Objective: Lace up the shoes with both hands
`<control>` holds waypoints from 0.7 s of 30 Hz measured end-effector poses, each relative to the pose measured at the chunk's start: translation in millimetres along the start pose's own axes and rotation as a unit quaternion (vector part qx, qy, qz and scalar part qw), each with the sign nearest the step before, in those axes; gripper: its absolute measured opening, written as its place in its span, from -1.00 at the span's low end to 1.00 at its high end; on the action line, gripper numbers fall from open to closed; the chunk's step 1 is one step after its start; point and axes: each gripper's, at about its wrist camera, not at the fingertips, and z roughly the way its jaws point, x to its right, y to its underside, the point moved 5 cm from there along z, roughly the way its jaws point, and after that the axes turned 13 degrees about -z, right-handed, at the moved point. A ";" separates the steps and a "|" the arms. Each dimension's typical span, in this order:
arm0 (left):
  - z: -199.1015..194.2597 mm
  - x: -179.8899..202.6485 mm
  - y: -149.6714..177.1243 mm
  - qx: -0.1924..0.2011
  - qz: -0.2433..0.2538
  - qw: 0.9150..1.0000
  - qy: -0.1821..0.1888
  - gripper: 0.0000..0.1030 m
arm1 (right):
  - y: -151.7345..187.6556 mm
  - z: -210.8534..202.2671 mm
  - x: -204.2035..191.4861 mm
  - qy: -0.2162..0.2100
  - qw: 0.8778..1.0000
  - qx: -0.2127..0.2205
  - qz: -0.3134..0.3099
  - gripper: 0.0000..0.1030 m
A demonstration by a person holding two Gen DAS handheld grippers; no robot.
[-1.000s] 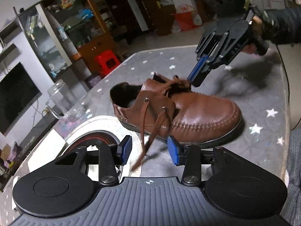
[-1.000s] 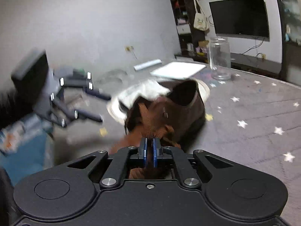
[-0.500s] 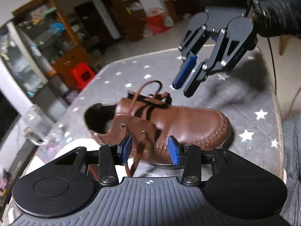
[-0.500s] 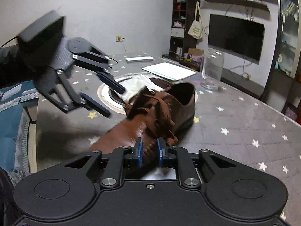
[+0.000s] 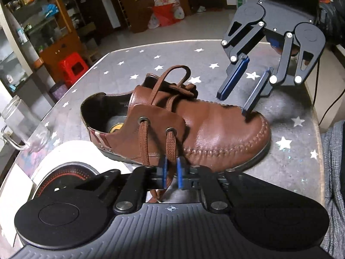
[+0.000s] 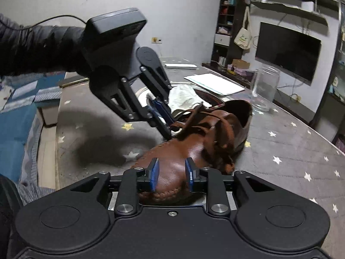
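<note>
Brown shoe sits on its sole on the star-print bench, toe toward the right hand-held gripper. Left hand-held gripper has just clamped down on the lace strand hanging from the front eyelet of the near flap, pads pinching it. Right hand-held gripper has been opening, now released with nothing between the pads, hovering over the toe cap. Second lace end loops up over the tongue. Glass jar stands behind the heel
</note>
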 end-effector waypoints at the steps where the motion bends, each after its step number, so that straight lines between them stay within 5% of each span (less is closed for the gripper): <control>1: -0.7 0.1 -0.9 0.005 -0.008 1.000 -0.003 -0.89 | -1.3 1.2 -1.1 0.000 1.000 0.000 -0.003 -0.45; 10: -33.7 1.1 -14.8 0.103 -0.125 0.987 -0.015 -0.90 | -4.1 13.6 -10.3 0.013 0.999 -0.023 -0.031 -0.45; 16: -56.1 -0.3 -17.8 0.145 -0.215 0.965 -0.017 -0.91 | -4.7 19.1 -15.3 0.032 0.998 -0.036 -0.046 -0.45; 17: -68.6 -0.8 -20.2 0.175 -0.231 0.957 -0.014 -0.91 | -4.8 20.2 -16.5 0.035 0.998 -0.038 -0.047 -0.45; 21: -95.2 -3.8 -32.8 0.218 -0.245 0.945 -0.018 -1.00 | -3.6 22.2 -17.5 0.041 0.997 -0.042 -0.041 -0.44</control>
